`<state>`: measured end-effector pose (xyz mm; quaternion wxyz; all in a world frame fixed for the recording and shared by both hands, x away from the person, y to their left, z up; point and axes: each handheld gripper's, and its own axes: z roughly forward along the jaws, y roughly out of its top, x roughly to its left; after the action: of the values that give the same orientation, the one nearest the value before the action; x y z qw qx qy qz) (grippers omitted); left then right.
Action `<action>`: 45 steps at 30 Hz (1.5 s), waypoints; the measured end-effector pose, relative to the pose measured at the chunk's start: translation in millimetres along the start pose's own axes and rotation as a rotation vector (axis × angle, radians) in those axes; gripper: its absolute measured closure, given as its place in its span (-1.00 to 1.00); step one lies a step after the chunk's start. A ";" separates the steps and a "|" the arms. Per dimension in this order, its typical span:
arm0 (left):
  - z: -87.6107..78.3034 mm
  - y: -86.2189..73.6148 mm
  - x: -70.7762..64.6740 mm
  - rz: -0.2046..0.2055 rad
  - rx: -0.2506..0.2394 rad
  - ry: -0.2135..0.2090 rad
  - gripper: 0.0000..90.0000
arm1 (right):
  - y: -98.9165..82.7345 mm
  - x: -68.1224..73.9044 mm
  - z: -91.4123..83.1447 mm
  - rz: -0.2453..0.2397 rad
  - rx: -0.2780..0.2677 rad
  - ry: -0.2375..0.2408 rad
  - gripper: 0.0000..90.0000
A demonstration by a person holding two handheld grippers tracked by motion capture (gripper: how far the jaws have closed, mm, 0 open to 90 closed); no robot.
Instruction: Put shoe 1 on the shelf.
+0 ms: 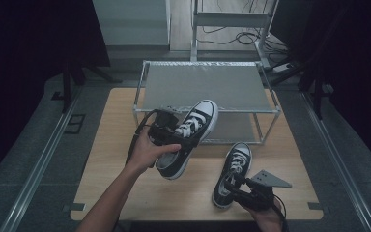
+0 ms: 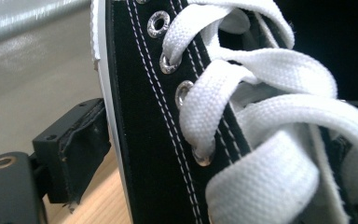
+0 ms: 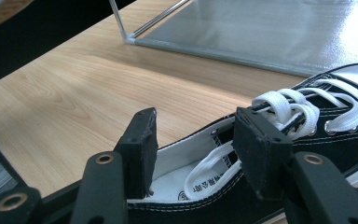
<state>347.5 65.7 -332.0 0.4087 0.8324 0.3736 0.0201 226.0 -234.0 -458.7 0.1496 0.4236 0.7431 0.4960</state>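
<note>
A person at a wooden bench (image 1: 125,188) works a pair of black canvas sneakers toward a low metal shoe rack (image 1: 207,84) standing at the far edge. The left gripper (image 1: 166,130) has one sneaker (image 1: 193,130) lifted clear of the bench, toe tilted up and toward the rack's upper shelf; in the left gripper view the laced upper (image 2: 168,140) sits tight against one black finger (image 2: 72,147), so the fingers appear closed on the shoe's side wall, though the second finger is hidden behind the laces. The second sneaker (image 1: 232,174) lies flat on the bench, toe pointing to the rack, near the right front corner. The right gripper (image 1: 244,191) is at its heel end: in the right gripper view its fingers (image 3: 140,149) stand apart, straddling the collar of the second sneaker (image 3: 307,140), one outside the wall and one over the opening, not yet closed. By the look of it, the step in hand is carrying the first shoe to the rack while the second is lined up for a grasp; next the raised shoe needs levelling and setting onto a shelf, and the right fingers need to close on the collar
</note>
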 end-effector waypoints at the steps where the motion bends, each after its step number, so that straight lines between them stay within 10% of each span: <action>1: -0.1 2.9 -0.1 0.000 -0.001 -0.003 -0.75 | 0.0 -0.1 0.0 0.000 0.000 0.001 0.10; 26: 10.6 104.2 35.6 -0.096 0.006 0.061 -0.75 | -0.7 -3.4 -0.3 0.004 0.003 -0.001 0.10; 35: 29.5 148.2 61.7 -0.200 0.024 0.113 -0.75 | -1.1 -4.6 -0.4 0.011 0.003 0.005 0.10; 45: 60.3 176.7 91.8 -0.379 0.045 0.287 -0.75 | -0.6 -6.4 -2.6 0.020 -0.004 0.008 0.10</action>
<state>541.1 15.9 -274.1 0.3292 0.7449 0.5779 0.0526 227.9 -240.6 -459.2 0.1426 0.4288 0.7385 0.5004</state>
